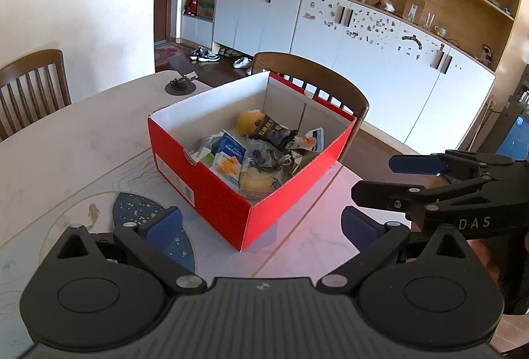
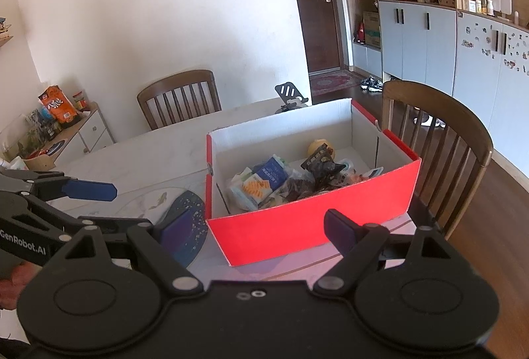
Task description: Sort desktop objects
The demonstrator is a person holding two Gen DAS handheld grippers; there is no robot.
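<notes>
So there's a red cardboard box with white inside walls (image 1: 211, 190) sitting on the pale marble-look table (image 1: 82, 147), and it's packed with stuff: a blue and white snack carton (image 1: 233, 149), a black crinkly snack packet (image 1: 272, 130), a round yellow fruit (image 1: 249, 120) at the far side, plus some clear wrappers I can't make out. The left gripper (image 1: 261, 223) hangs just in front of the box's near corner, jaws spread wide with nothing between them. The right gripper (image 2: 256, 226) is the same deal (wide apart, empty), facing the box's red side. A dark blue speckled mat (image 2: 188, 223) lies beside the box. Two brown wooden chairs (image 2: 180, 97) stand around the table.
</notes>
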